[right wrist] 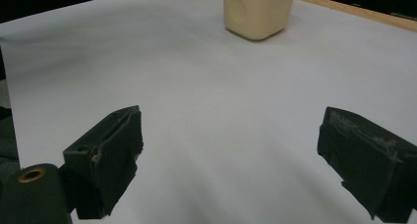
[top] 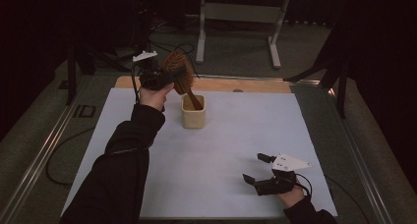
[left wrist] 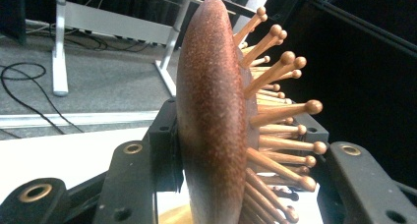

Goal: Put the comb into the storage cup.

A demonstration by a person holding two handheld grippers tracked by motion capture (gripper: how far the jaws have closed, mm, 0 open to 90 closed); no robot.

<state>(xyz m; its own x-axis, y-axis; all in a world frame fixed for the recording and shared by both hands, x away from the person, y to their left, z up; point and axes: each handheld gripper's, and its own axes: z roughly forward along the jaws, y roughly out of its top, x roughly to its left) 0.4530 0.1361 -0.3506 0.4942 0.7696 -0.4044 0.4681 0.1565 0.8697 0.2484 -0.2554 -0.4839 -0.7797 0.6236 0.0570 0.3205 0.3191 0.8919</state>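
the oval brown wooden hairbrush with ball-tipped pins (top: 179,72) is clamped by its head in the left gripper (top: 162,79), its handle lowered into the cream square cup (top: 193,112) just below, while the right gripper (top: 255,169) is held wide open and empty on the white sheet (top: 226,150), well apart.

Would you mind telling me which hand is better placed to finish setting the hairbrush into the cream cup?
The left. Its gripper is already clamped on the hairbrush, whose handle dips into the cup. The right gripper sits open near the table's front edge, far from the cup.
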